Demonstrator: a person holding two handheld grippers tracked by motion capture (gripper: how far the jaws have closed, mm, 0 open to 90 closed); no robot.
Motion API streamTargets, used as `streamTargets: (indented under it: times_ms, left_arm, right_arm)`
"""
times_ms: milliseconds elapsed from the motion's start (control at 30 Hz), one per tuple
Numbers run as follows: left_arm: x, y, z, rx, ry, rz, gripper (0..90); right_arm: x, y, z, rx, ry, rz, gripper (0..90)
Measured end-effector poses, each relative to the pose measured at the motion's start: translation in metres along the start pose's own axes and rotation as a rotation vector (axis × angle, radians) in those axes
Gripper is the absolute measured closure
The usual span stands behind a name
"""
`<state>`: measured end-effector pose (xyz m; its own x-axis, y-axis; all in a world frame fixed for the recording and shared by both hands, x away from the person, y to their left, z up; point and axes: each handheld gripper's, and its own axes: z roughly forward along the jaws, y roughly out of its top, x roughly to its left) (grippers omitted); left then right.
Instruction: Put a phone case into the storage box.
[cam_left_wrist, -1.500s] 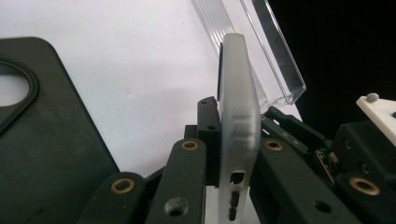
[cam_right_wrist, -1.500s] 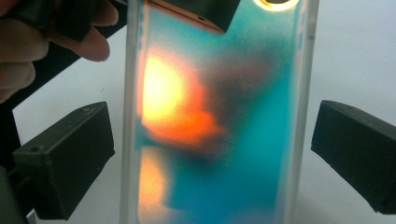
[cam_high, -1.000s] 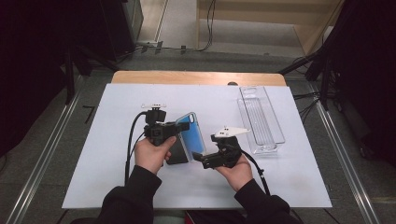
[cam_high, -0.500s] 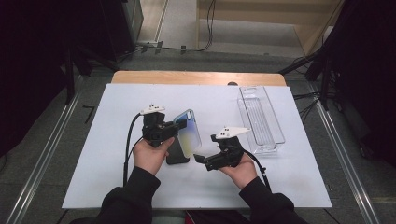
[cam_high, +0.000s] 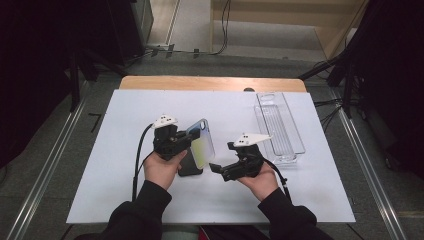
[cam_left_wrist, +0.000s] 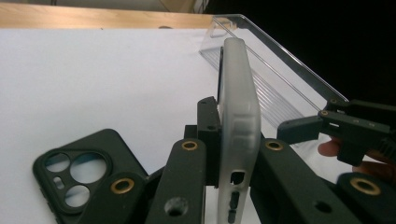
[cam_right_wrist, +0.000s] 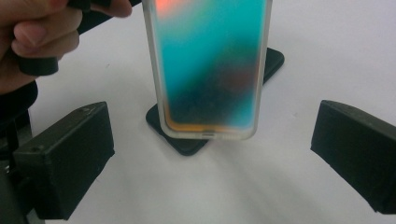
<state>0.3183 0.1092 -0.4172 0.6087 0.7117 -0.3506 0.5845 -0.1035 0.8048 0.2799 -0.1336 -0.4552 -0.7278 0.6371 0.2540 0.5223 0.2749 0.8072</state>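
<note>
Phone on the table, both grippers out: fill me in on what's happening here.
A person at a white table holds a gripper in each hand. The left gripper is shut on a phone in a clear case, holding it on edge above a black phone case lying on the table. The right gripper is open, jaws wide, facing the phone. A clear tray lies at the right.

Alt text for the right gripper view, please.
A phone in a frosted translucent case, its screen glowing teal, hangs between the right gripper's wide-open black jaws. Behind it a black phone case lies on the white table.
</note>
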Motion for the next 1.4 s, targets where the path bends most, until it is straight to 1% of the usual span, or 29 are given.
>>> streamTargets:
  times_ms: [33, 100, 133, 233, 367, 500, 567, 700, 733, 867, 1067, 1167, 1200, 1233, 1267, 1333, 1367, 1400]
  left_arm:
    - [0.0, -0.001, 0.0, 0.003, -0.006, -0.013, 86.2]
    - [-0.001, -0.002, 0.001, 0.01, -0.013, -0.021, 86.2]
    - [-0.002, -0.003, 0.002, 0.014, -0.014, -0.027, 86.2]
    - [-0.004, -0.004, 0.004, 0.023, -0.018, -0.019, 86.2]
    - [-0.009, -0.005, 0.006, 0.032, -0.03, -0.026, 86.2]
    - [-0.013, -0.006, 0.007, 0.042, -0.037, -0.037, 86.2]
    - [-0.015, -0.007, 0.008, 0.047, -0.046, -0.038, 86.1]
    - [-0.019, -0.007, 0.009, 0.064, -0.047, -0.036, 86.1]
    - [-0.02, -0.008, 0.01, 0.061, -0.048, -0.039, 86.1]
    - [-0.024, -0.008, 0.009, 0.061, -0.065, -0.041, 86.1]
    - [-0.029, -0.009, 0.01, 0.07, -0.066, -0.03, 86.1]
    - [-0.033, -0.01, 0.011, 0.071, -0.073, -0.028, 86.0]
    - [-0.033, -0.01, 0.011, 0.072, -0.073, -0.027, 86.0]
    - [-0.034, -0.01, 0.011, 0.07, -0.073, -0.025, 86.0]
    - [-0.035, -0.01, 0.011, 0.07, -0.074, -0.025, 86.0]
    - [-0.035, -0.01, 0.011, 0.071, -0.07, -0.027, 86.0]
    - [-0.034, -0.01, 0.011, 0.07, -0.068, -0.028, 85.9]
    - [-0.034, -0.01, 0.011, 0.073, -0.071, -0.03, 85.9]
  right_arm:
    - [0.0, 0.0, 0.0, -0.003, -0.002, 0.007, 0.0]
    - [0.001, 0.001, -0.001, -0.006, -0.003, 0.031, 0.0]
    - [0.001, 0.001, -0.001, -0.006, -0.003, 0.031, 0.0]
    - [0.003, 0.002, -0.001, -0.02, -0.021, 0.029, 0.0]
    - [0.004, 0.004, -0.002, -0.036, -0.025, 0.054, 0.0]
    - [0.006, 0.005, -0.001, -0.055, -0.052, 0.075, 0.0]
    - [0.007, 0.007, 0.001, -0.06, -0.056, 0.078, 0.0]
    - [0.01, 0.008, 0.004, -0.059, -0.066, 0.075, 0.0]
    - [0.011, 0.008, 0.005, -0.06, -0.074, 0.077, 0.0]
    - [0.013, 0.009, 0.009, -0.051, -0.081, 0.072, 0.0]
    - [0.015, 0.01, 0.013, -0.05, -0.095, 0.077, 0.0]
    - [0.016, 0.011, 0.013, -0.062, -0.106, 0.068, 0.0]
    - [0.016, 0.011, 0.013, -0.064, -0.106, 0.069, 1.0]
    - [0.016, 0.011, 0.013, -0.069, -0.113, 0.069, 4.9]
    - [0.016, 0.011, 0.012, -0.078, -0.116, 0.066, 6.6]
    - [0.017, 0.012, 0.012, -0.078, -0.118, 0.062, 8.3]
    - [0.017, 0.012, 0.012, -0.079, -0.11, 0.061, 14.5]
    - [0.018, 0.012, 0.012, -0.082, -0.102, 0.059, 14.5]
